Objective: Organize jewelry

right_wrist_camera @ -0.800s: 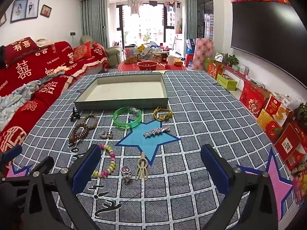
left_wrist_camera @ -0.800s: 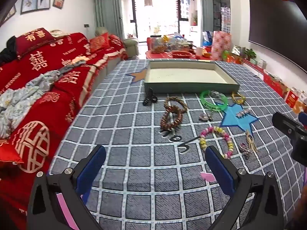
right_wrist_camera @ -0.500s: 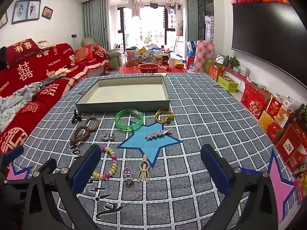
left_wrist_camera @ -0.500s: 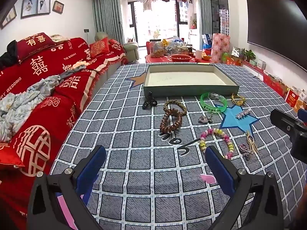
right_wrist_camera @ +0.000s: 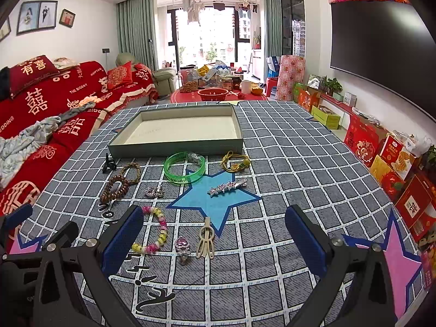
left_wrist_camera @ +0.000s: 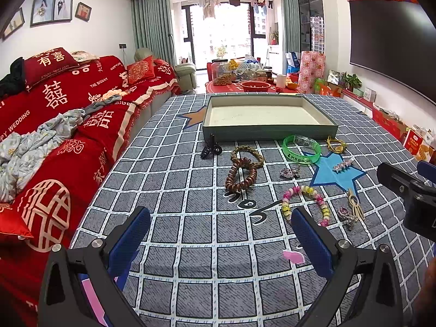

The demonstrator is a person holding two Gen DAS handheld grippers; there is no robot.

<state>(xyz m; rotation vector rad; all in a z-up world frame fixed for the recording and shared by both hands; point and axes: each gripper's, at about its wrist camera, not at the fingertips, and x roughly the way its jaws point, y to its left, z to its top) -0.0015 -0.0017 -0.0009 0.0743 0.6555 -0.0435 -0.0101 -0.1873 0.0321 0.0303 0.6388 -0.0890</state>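
A grey-green tray (left_wrist_camera: 268,133) (right_wrist_camera: 174,147) with a pale inside stands empty on the checked cloth. In front of it lie a green bangle (left_wrist_camera: 302,153) (right_wrist_camera: 184,169), brown bead bracelets (left_wrist_camera: 241,175) (right_wrist_camera: 114,189), a pastel bead bracelet (left_wrist_camera: 305,200) (right_wrist_camera: 156,230), a black claw clip (left_wrist_camera: 209,148) (right_wrist_camera: 109,163), a yellow cord (right_wrist_camera: 235,160), a sparkly hair clip (right_wrist_camera: 227,186), a beige clip (right_wrist_camera: 206,238) and a pink charm (right_wrist_camera: 183,246). My left gripper (left_wrist_camera: 218,234) and right gripper (right_wrist_camera: 214,234) are both open and empty, held above the cloth short of the jewelry.
A red-covered sofa (left_wrist_camera: 54,125) runs along the table's left edge. Red gift boxes (right_wrist_camera: 392,163) stand on the floor at the right. A low red table with jars and a bowl (right_wrist_camera: 212,92) stands beyond the far edge.
Both grippers have pulled back and risen slightly, so the jewelry sits a little farther off. Both stay open and nothing on the cloth has moved.
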